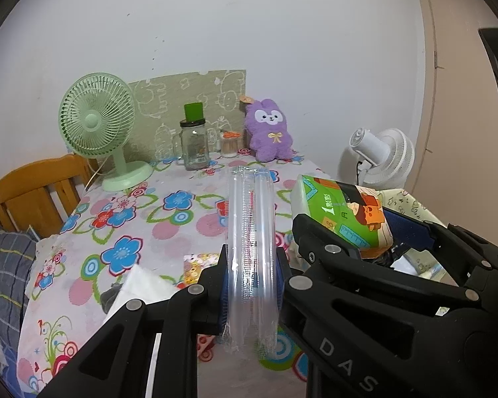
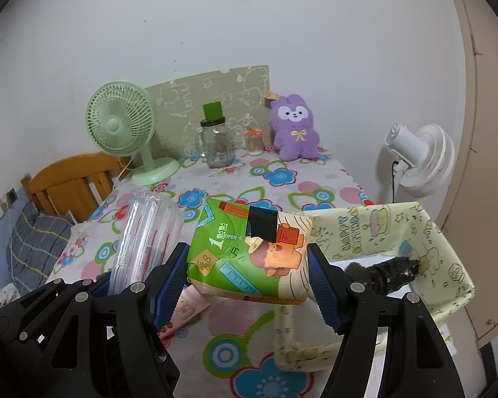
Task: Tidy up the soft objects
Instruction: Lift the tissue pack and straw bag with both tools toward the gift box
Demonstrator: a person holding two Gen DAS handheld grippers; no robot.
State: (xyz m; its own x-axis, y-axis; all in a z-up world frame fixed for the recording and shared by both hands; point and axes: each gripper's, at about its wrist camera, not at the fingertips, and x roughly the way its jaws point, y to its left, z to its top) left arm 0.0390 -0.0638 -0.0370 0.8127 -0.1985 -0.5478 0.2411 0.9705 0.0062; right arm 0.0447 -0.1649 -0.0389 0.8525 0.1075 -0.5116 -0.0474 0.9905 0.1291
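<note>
My left gripper (image 1: 251, 278) is shut on a clear plastic sleeve of stacked cups (image 1: 251, 232), held above the flowered table; the sleeve also shows in the right wrist view (image 2: 146, 232). My right gripper (image 2: 247, 265) is shut on a green and orange tissue pack (image 2: 249, 248), held above the table next to a pale yellow fabric basket (image 2: 448, 242). The pack also shows in the left wrist view (image 1: 338, 212). A dark soft object (image 2: 385, 272) lies in the basket. A purple plush rabbit (image 2: 295, 129) sits at the back of the table.
A green desk fan (image 1: 96, 126), a glass jar with a green lid (image 1: 194, 142) and a small orange-capped jar (image 1: 230, 144) stand at the back. A white fan (image 2: 418, 159) stands right of the table. A wooden chair (image 1: 36, 192) is at the left. A small pink packet (image 2: 189, 308) lies on the table.
</note>
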